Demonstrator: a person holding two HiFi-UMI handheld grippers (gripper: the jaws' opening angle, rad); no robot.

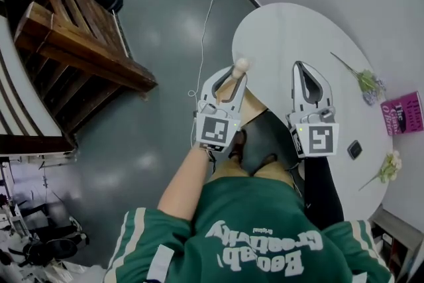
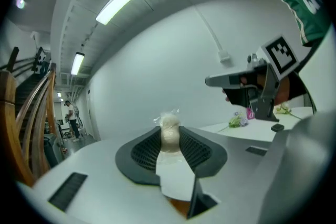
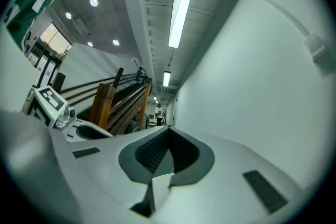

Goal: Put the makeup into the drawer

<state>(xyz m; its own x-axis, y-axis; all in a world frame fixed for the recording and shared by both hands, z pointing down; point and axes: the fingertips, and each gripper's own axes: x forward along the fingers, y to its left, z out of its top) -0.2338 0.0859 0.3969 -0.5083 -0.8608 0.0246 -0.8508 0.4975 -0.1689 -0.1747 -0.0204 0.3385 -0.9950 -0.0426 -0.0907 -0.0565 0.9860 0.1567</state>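
Makeup, head view: a small cream puff (image 1: 241, 64) in clear wrap, pinched at the tip of my left gripper (image 1: 237, 76), just over the white table's (image 1: 291, 30) left edge.
Right gripper, head view: my right gripper (image 1: 301, 65) hangs over the table's near part, jaws together and nothing in them.
On the table, head view: flower sprigs (image 1: 366, 81), a pink book (image 1: 404, 113) and a small black thing (image 1: 355, 150), all along the table's right side, well apart from the puff.
Makeup, left gripper view: the puff (image 2: 169, 131) sits clamped between my ribbed pads, its wrapped top poking past them; the table lies off to the right.
Right gripper view: pads meet tip to tip, empty; a wooden stair rail (image 3: 113, 105) stands beyond.
Drawer: none shows in any view, and no other container sits on the table.
Doing it well: I judge this a carry. The puff is soft and its wrap slippery, so a light, steady squeeze suits. My free right gripper can pull the drawer open once I find it.
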